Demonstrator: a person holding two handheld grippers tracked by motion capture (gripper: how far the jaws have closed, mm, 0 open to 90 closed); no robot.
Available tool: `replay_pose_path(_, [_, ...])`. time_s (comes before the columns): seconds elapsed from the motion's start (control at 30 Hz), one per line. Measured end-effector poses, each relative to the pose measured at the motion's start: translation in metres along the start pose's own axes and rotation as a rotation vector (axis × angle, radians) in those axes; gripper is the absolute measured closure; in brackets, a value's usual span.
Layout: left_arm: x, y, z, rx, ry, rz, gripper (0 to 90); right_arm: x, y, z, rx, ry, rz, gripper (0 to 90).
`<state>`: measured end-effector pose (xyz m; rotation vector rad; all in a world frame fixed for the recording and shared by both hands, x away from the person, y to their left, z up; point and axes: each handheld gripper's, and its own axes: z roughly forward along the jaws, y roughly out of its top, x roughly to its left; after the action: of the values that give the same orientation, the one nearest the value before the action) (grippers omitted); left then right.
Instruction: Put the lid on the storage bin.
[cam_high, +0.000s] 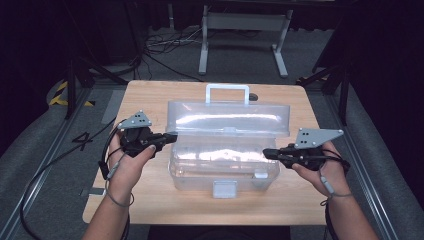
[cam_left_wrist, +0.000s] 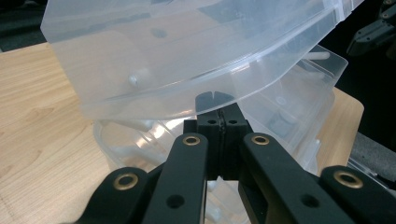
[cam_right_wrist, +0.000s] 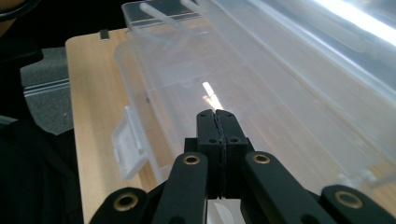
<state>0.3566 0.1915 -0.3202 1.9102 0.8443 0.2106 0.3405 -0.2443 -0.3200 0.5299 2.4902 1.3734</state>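
The clear box (cam_high: 223, 150) sits mid-bench (cam_high: 150, 200), lid (cam_high: 228, 117) already raised. The left tongs (cam_high: 171, 137) prop the lid's edge; the right tongs (cam_high: 267, 153) hover at its right end, both clenched empty. Whatever goes in remains undone.

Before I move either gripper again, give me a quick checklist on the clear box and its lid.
1. Lid raised off the box: ok, it stands open on its back edge.
2. Left gripper at the lid's left end: ok, jaws shut, tip under the lid's rim; whether it bears the lid, cannot tell.
3. Right gripper at the box's right end: ok, jaws shut with nothing between them.
4. Front latch released: ok, it hangs open at the front.
5. Box fully on the table: ok.
6. Box contents: cannot tell through the glare.
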Motion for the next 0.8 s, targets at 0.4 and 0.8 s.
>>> replay_pose_path(0.4, [0.001, 0.0, 0.0, 0.007, -0.009, 0.003, 90.0, -0.011, -0.013, -0.013, -0.062, -0.06, 0.09, 90.0])
replay_pose_path(0.8, [0.001, -0.002, 0.001, 0.048, -0.005, -0.002, 90.0, -0.02, -0.02, -0.017, -0.072, -0.069, 0.139, 90.0])
